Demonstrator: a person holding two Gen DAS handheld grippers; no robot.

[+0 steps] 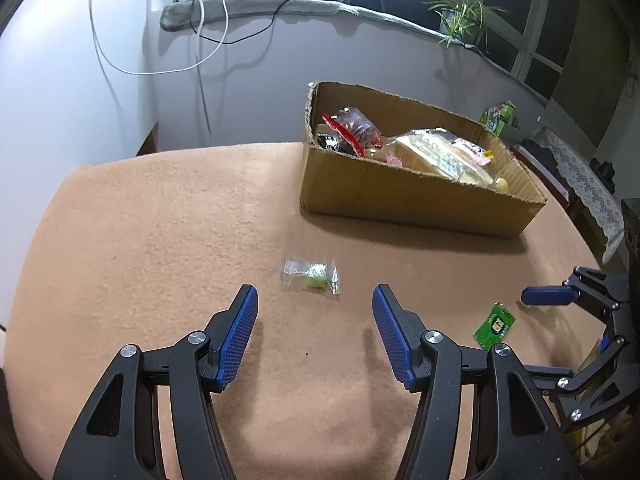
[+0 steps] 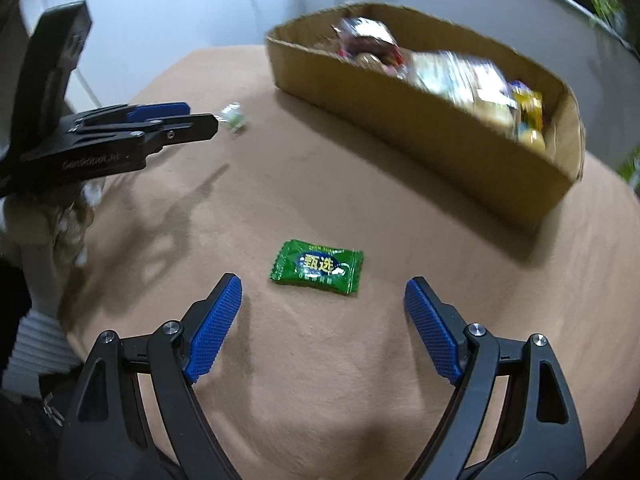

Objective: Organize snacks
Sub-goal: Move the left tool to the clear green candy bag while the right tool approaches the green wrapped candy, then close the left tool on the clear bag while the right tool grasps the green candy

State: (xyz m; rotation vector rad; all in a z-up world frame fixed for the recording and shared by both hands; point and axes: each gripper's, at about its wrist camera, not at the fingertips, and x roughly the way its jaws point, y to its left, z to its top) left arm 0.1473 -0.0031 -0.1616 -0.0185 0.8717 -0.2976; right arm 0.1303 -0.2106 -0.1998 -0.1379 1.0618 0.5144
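Note:
A small clear packet with a green sweet inside [image 1: 311, 275] lies on the brown tablecloth just ahead of my left gripper [image 1: 315, 298], which hangs open above the cloth with nothing between its blue pads. A green candy wrapper [image 2: 317, 267] lies flat in front of my right gripper [image 2: 323, 289], also open and empty; the wrapper sits slightly beyond the fingertips. The same green wrapper [image 1: 494, 325] appears in the left view beside the right gripper's fingers [image 1: 548, 295]. An open cardboard box [image 1: 400, 196] at the back holds several snack packs.
The round table's brown cloth [image 1: 160, 240] ends at a white wall behind. A green carton [image 1: 498, 117] stands behind the box. A lace-covered piece of furniture [image 1: 580, 176] is at the right. A plant [image 1: 460, 12] and cables hang by the windowsill.

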